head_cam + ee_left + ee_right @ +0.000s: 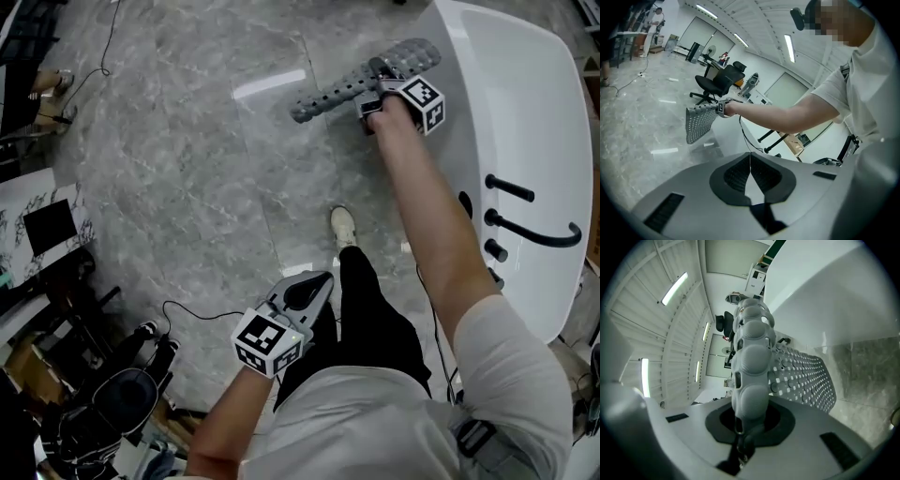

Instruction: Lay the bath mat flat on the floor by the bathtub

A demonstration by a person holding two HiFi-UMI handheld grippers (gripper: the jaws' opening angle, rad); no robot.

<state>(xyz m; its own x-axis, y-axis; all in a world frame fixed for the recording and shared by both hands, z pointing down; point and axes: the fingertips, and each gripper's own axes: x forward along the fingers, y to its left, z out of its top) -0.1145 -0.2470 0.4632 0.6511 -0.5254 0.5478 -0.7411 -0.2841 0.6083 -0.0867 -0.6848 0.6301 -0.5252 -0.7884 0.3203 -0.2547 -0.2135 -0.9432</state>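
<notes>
**Right hand-held gripper** [377, 82]: its jaws are closed on one edge of the grey, perforated rubber bath mat [361, 80], and the pads pinch the mat's bumpy rim [749, 380]. The mat hangs from this grip, clear of the grey marbled tile floor [187, 169]. It is partly folded and sits at the far side of the scene, just left of the white bathtub [525, 122]. In the left gripper view the mat [698, 123] droops as a sheet below the outstretched arm, and no part of it lies flat.

**Left hand-held gripper** [305, 292]: it is held near the person's body, well apart from the mat. Its dark pads [736, 176] meet with nothing between them.

**Bathtub:** black fittings are mounted along its right rim.
</notes>
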